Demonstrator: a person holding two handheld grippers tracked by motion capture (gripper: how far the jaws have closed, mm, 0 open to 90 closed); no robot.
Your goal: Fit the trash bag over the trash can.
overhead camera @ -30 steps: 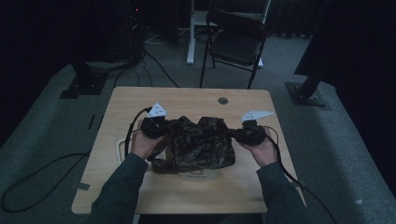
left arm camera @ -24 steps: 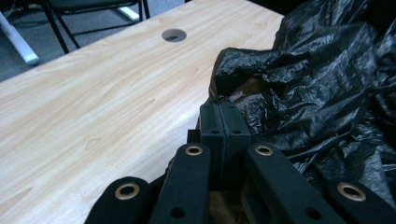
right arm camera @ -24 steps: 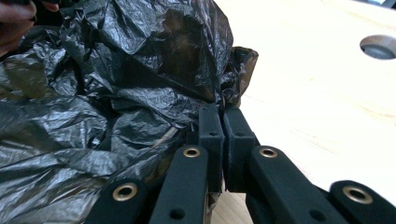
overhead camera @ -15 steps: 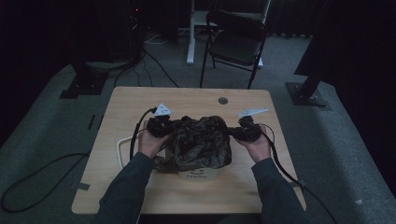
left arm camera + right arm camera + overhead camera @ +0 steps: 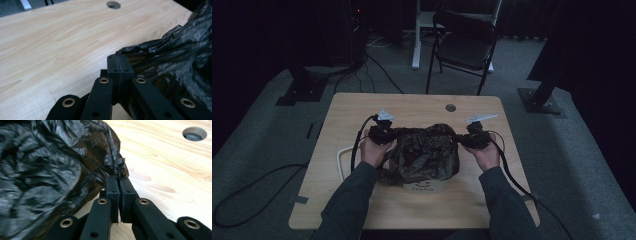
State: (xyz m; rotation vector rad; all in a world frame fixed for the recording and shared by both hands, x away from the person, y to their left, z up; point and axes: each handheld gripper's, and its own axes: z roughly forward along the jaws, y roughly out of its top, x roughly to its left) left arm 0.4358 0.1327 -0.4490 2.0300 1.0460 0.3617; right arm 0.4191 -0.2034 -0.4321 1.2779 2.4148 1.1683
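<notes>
Your left hand-held gripper (image 5: 119, 65) is clamped on one edge of the black plastic bag (image 5: 426, 152), your right hand-held gripper (image 5: 119, 185) on the opposite edge. The bag drapes over a white container (image 5: 424, 187) mid-worktop (image 5: 422, 102). Beyond, a folding chair (image 5: 464, 42) stands on the floor.

Dark sleeves (image 5: 349, 200), black brass-riveted tools (image 5: 120, 65)

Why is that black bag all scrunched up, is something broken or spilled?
Nothing looks broken or spilled. The black plastic bag is crumpled because the left gripper and right gripper each pinch an edge and stretch it over a white container on the table. Crinkly is normal for thin plastic.
</notes>
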